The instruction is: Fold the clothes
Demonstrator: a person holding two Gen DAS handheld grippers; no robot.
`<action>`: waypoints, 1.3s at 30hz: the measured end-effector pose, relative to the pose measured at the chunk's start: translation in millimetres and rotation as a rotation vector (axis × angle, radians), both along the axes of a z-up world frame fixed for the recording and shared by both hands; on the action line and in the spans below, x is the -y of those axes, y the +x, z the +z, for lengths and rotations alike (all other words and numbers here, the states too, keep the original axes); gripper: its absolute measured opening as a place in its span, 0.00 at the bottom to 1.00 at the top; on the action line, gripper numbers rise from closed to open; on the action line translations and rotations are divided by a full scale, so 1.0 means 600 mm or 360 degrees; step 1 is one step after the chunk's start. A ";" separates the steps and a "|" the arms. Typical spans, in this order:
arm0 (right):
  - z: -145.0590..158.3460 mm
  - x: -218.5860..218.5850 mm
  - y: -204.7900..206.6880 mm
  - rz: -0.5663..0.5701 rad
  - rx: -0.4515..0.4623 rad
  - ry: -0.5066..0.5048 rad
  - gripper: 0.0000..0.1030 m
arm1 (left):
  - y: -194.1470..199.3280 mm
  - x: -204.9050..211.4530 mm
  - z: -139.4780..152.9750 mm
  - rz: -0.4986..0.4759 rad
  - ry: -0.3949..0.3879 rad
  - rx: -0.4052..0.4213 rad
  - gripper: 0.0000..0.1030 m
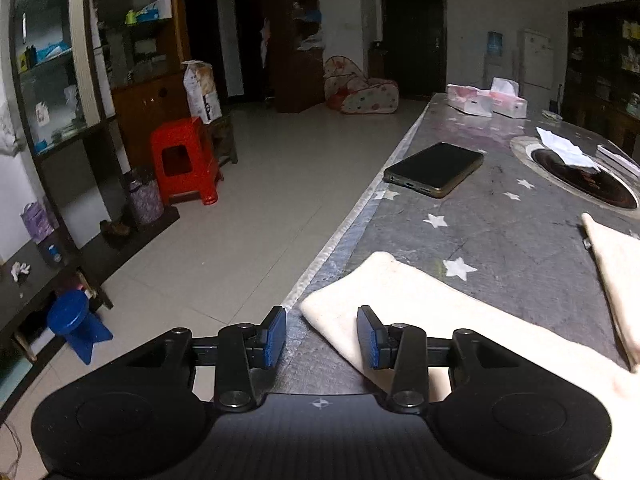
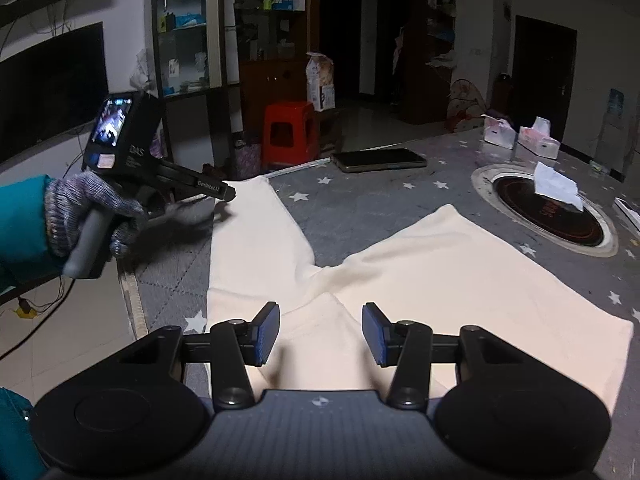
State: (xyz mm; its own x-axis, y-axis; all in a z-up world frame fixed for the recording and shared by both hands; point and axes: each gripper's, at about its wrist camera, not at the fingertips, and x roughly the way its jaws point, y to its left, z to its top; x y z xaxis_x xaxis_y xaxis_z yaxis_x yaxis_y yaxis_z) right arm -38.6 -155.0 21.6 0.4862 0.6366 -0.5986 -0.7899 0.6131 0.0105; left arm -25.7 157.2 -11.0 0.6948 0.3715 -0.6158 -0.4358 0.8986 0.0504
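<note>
Cream trousers [image 2: 420, 272] lie flat on the star-patterned table [image 2: 360, 208], legs splayed in a V away from the viewer, waist nearest. The left leg's long axis runs forward to its cuff, just ahead of the left gripper [image 1: 322, 334], the nearer tool; its jaws are spread and empty. The right gripper [image 2: 320, 334], also spread and empty, hovers over the crotch. A phone [image 1: 434, 168] lies beyond. Dim room, tiled floor, red stool [image 1: 184, 156].

Cream trousers [image 2: 420, 280], flat on starred table, legs spread apart
</note>
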 end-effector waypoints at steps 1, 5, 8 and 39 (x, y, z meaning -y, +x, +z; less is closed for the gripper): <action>0.002 0.002 -0.001 -0.0007 0.0000 0.0002 0.45 | 0.001 -0.002 -0.001 0.0001 -0.0011 0.0006 0.40; 0.008 0.027 -0.009 -0.0064 0.0008 0.0012 0.45 | 0.001 -0.001 0.002 -0.0031 -0.0029 0.0027 0.10; 0.011 0.047 -0.011 -0.0115 -0.0001 0.0032 0.45 | -0.005 0.008 0.015 -0.0073 -0.0044 0.0068 0.06; -0.015 0.295 -0.018 -0.0809 -0.0135 0.0241 0.45 | -0.076 0.441 0.120 -0.1610 -0.0496 0.0222 0.06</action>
State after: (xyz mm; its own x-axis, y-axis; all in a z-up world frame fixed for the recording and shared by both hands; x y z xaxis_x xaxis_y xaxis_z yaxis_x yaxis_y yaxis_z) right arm -49.2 -332.1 12.5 0.7094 0.4160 -0.5689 -0.3864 0.9047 0.1796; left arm -71.3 -107.3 61.2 0.6635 -0.5776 -0.4755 0.5358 0.8104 -0.2368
